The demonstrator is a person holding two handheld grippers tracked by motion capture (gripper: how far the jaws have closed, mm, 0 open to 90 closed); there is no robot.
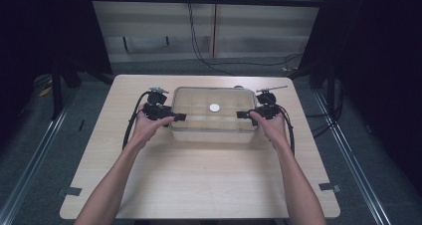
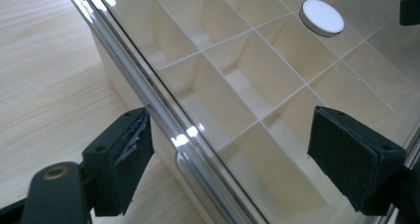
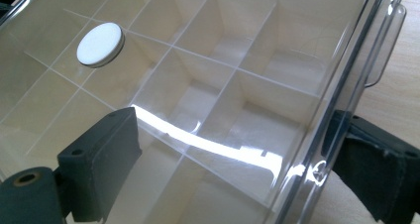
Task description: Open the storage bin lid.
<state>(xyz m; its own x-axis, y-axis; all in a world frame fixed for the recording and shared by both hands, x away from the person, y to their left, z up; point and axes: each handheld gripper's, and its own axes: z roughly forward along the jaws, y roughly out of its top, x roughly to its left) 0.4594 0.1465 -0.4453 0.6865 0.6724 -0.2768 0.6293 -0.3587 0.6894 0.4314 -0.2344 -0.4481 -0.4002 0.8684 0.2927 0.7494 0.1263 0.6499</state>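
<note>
On a pale wooden table [image 1: 199, 185], seen from the high view, the person's left hand [image 1: 144, 127] comes in from 7 o'clock and holds the left gripper [image 1: 175, 117] at the 9 o'clock end of a clear-lidded compartment box [image 1: 214, 130]. The box sits toward 12 o'clock from the table's middle, its long sides running 9 to 3 o'clock.

In the left gripper view the left gripper [image 2: 233, 154] is spread wide, its jaws released. One pad [image 2: 121, 159] hangs outside the box wall, over the wood; the other pad [image 2: 354, 154] lies over the transparent lid [image 2: 277, 85]. The lid's rounded edge runs between them. Whether either pad touches the box I cannot tell. Under the lid, cream dividers form a grid of cells.

At the lid's centre sits a small white round disc [image 1: 214, 107], seen at 1 o'clock in the left gripper view [image 2: 322, 17] and at 10 o'clock in the right gripper view [image 3: 100, 44].

The right hand [image 1: 268, 125] comes in from 5 o'clock, with the right gripper [image 1: 244, 114] at the box's 3 o'clock end. In its own view the right gripper [image 3: 233, 169] is likewise spread and unclenched, one pad [image 3: 101, 167] over the lid and the other [image 3: 371, 169] beyond the box's edge, beside a clear latch tab [image 3: 384, 45]. It grasps nothing that I can see.
</note>
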